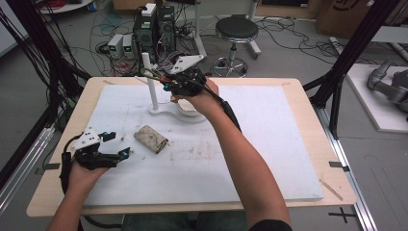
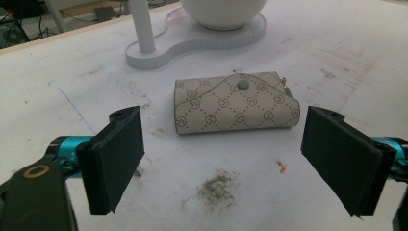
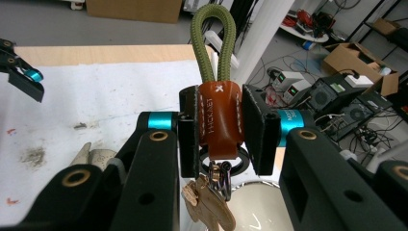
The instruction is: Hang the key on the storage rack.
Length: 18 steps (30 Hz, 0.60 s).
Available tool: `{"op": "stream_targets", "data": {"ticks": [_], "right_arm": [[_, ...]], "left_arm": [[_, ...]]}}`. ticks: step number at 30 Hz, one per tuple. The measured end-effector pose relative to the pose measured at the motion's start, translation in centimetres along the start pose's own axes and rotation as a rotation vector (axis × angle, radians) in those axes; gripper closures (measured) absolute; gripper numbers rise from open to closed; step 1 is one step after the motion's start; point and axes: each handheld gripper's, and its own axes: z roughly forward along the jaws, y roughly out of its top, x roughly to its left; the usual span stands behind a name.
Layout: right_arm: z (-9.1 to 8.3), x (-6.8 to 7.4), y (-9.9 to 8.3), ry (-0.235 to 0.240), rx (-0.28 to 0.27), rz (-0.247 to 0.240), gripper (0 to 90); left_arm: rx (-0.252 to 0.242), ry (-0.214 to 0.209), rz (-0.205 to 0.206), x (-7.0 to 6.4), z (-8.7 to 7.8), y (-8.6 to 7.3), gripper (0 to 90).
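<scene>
A beige patterned key pouch [image 1: 150, 139] [image 2: 234, 102] lies flat on the white mat, its flap held by a green snap. My left gripper [image 1: 118, 146] [image 2: 223, 161] rests on the mat just short of the pouch, open, jaws wide apart with nothing between them. My right gripper [image 1: 163, 79] [image 3: 220, 127] is raised beside the white post [image 1: 150, 83] of a white stand [image 1: 166, 109], shut on a key fob [image 3: 219, 120] of orange leather with an olive cord loop [image 3: 213, 43]. A ring and a wooden charm [image 3: 208, 204] hang below it.
The stand's white bowl [image 2: 222, 12] sits on its base behind the pouch. A smudge of dirt [image 2: 217, 188] marks the mat between the left jaws. The mat [image 1: 269, 149] covers a wooden table [image 1: 312, 125]. A stool [image 1: 235, 33] and electronics stand on the floor beyond.
</scene>
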Motion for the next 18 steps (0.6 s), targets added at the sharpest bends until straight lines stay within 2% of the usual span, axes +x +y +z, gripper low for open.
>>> {"op": "stream_targets", "data": {"ticks": [11, 15, 16, 17, 18], "right_arm": [[1.9, 0.2, -0.2, -0.021, 0.061, -0.003, 70.1], [2.2, 0.3, -0.3, -0.06, 0.087, -0.01, 67.4], [2.3, 0.2, -0.4, -0.059, 0.097, -0.008, 59.8], [2.3, 0.2, -0.4, -0.059, 0.097, -0.008, 59.8], [2.4, 0.3, -0.4, -0.073, 0.1, -0.001, 53.6]], "left_arm": [[-0.001, 0.0, -0.005, 0.0, -0.2, -0.1, 15.0], [0.002, -0.001, -0.005, 0.0, -0.2, -0.1, 15.0], [0.002, -0.001, -0.004, 0.0, -0.2, -0.1, 15.0], [0.002, 0.0, -0.004, 0.0, -0.2, -0.1, 15.0], [0.001, 0.0, -0.006, 0.0, -0.2, -0.1, 15.0]]}}
